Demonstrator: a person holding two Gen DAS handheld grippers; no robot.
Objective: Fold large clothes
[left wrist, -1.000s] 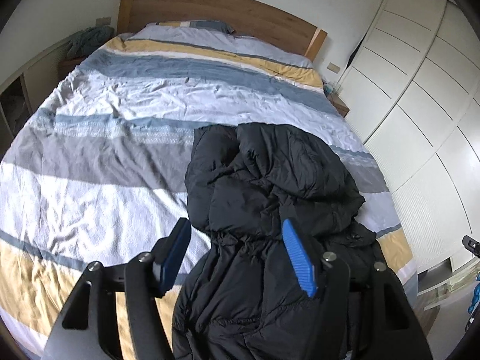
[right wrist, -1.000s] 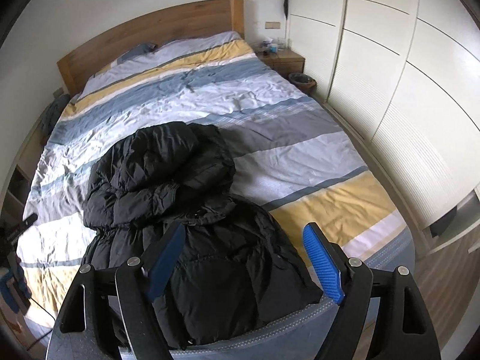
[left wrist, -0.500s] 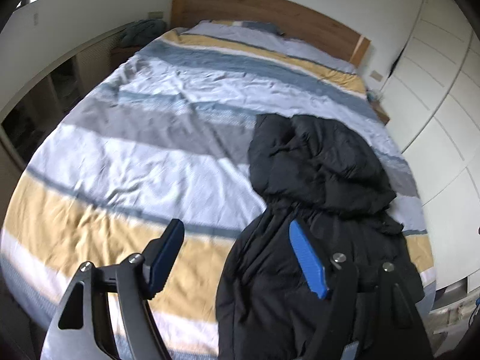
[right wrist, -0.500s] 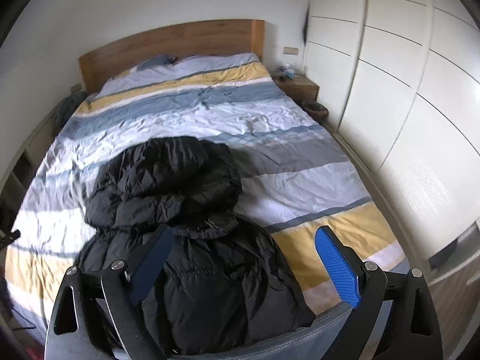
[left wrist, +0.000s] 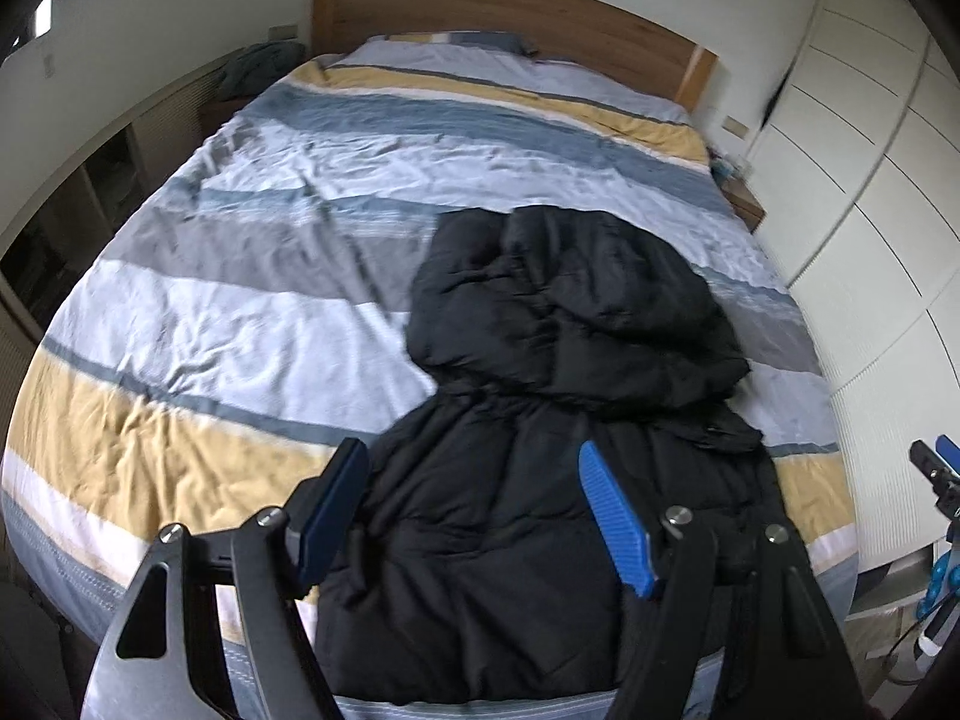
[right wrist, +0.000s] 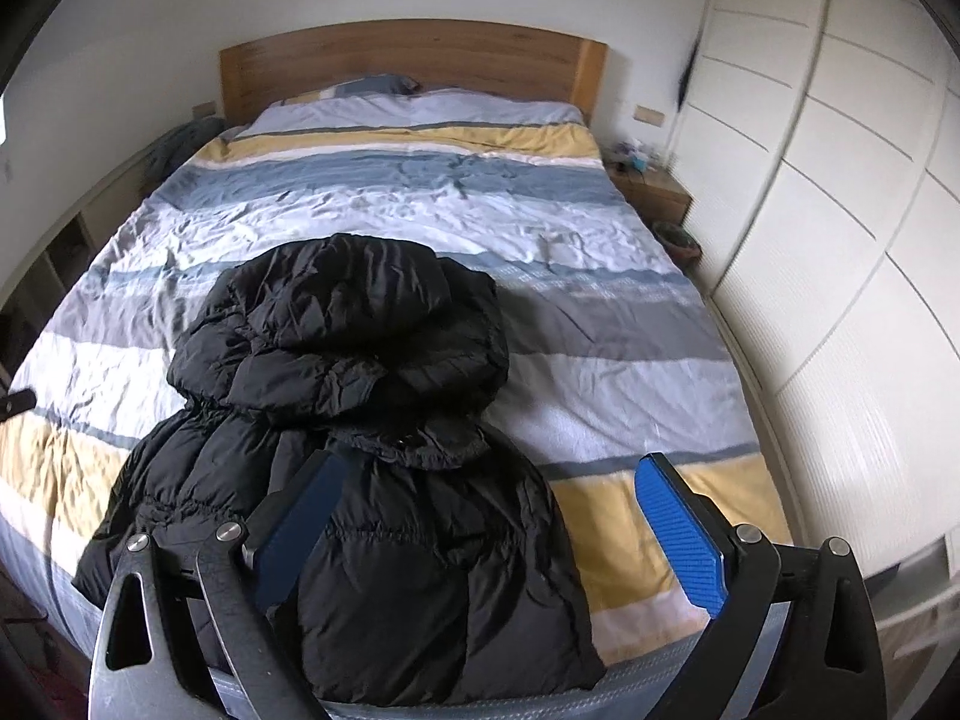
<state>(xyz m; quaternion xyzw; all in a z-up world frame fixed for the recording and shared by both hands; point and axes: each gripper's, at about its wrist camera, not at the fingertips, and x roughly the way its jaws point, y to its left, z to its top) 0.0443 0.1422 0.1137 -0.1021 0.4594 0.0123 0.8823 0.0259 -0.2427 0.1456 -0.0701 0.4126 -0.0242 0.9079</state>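
A black puffer jacket (left wrist: 570, 312) lies on the striped bed (left wrist: 240, 312), its hood bunched toward the headboard and its hem at the foot edge. My left gripper (left wrist: 471, 450) hovers open above the jacket's lower left part, nothing between its blue pads. In the right wrist view the jacket (right wrist: 348, 324) lies left of centre on the bed (right wrist: 600, 372). My right gripper (right wrist: 492, 459) hangs above the jacket's lower right edge; its jaws are opening, and nothing is pressed between them. Part of the right gripper (left wrist: 936, 468) shows at the left wrist view's right edge.
White wardrobe doors (right wrist: 840, 240) run along the bed's right side, leaving a narrow aisle. A wooden headboard (right wrist: 414, 54) and a nightstand (right wrist: 651, 192) stand at the far end, with a small bin (right wrist: 678, 237) beside it. Low shelving (left wrist: 90, 192) lines the left wall.
The left gripper has swung left and pulled back, so the jacket now sits right of centre in its view. Both grippers' jaws have widened. The right gripper has rolled, levelling its view.
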